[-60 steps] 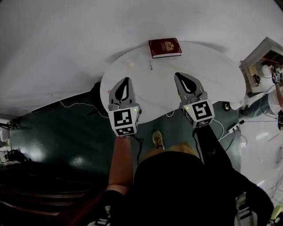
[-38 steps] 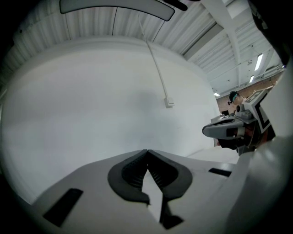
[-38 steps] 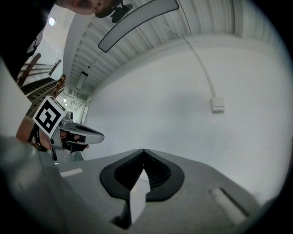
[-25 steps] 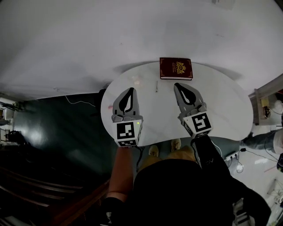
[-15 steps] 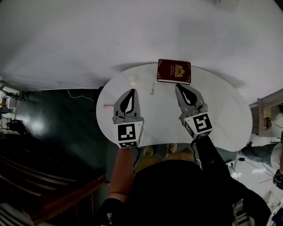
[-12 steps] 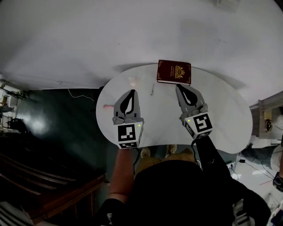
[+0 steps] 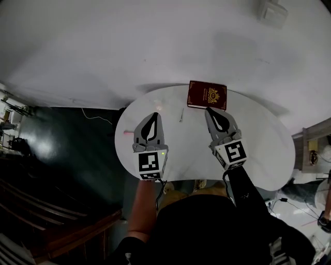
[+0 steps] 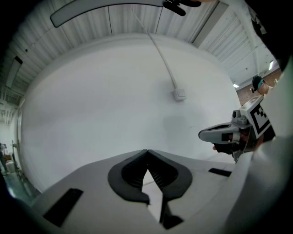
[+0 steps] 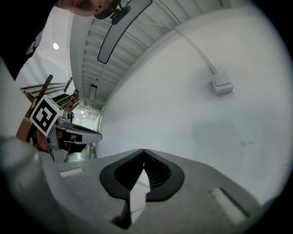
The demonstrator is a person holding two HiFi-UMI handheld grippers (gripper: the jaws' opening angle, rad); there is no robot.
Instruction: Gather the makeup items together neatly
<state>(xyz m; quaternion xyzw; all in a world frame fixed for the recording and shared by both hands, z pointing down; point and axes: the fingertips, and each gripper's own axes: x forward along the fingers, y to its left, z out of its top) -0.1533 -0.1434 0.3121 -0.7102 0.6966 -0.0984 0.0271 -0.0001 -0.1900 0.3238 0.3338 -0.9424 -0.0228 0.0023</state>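
A white round table (image 7: pixel 258 140) carries a dark red case with a gold crest (image 7: pixel 207 95) at its far edge. A thin pale stick (image 7: pixel 181 115) and a small pale pink item (image 7: pixel 158 107) lie to the case's left. A pink stick (image 7: pixel 125 133) sits by the table's left rim. My left gripper (image 7: pixel 153 115) hovers over the table's left half, shut and empty, just short of the pale pink item. My right gripper (image 7: pixel 209 109) is shut and empty, its tip just short of the red case. Both gripper views look at the bare wall, left gripper (image 8: pixel 147 151) and right gripper (image 9: pixel 143 151).
A white wall with a small box (image 7: pixel 272 13) and cable rises behind the table. A shelf unit (image 7: pixel 315 145) stands at the right. Dark green floor (image 7: pixel 67 155) and wooden steps (image 7: pixel 57 217) lie to the left. The person's feet are under the near table edge.
The person has stepped closer to the table. Both shut grippers have come forward over it, and the right tip now nearly reaches the red case.
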